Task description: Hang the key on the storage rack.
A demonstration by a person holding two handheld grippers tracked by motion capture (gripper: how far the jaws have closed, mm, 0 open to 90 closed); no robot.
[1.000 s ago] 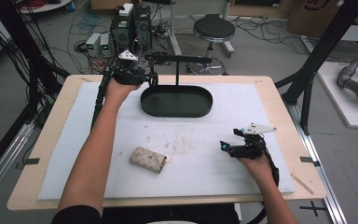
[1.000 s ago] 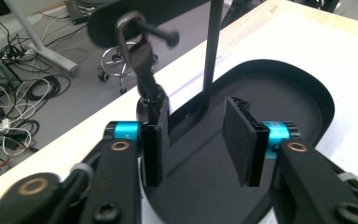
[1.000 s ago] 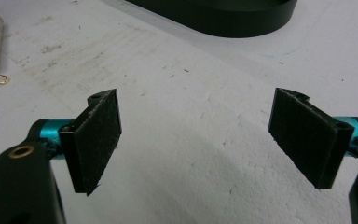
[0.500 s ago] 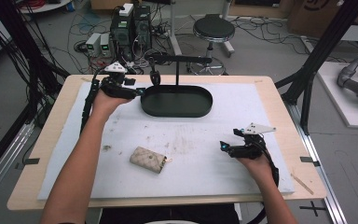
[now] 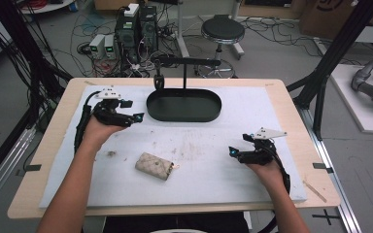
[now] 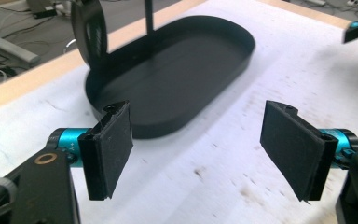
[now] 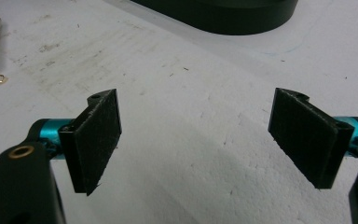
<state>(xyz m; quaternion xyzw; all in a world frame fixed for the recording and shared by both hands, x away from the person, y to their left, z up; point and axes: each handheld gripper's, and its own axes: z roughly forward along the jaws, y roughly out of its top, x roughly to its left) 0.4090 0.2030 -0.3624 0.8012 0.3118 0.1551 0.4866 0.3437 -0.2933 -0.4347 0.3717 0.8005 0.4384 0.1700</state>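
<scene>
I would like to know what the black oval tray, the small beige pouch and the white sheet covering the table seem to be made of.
Black oval tray: probably metal or hard plastic, matte; smooth, thin even rim, dull sheen.
Small beige pouch: looks like woven or quilted fabric; patterned surface, gold clasp at one end.
White sheet: likely foam board; a fine pebbled grain shows in the right gripper view, with scuffs and dirt marks.
</scene>
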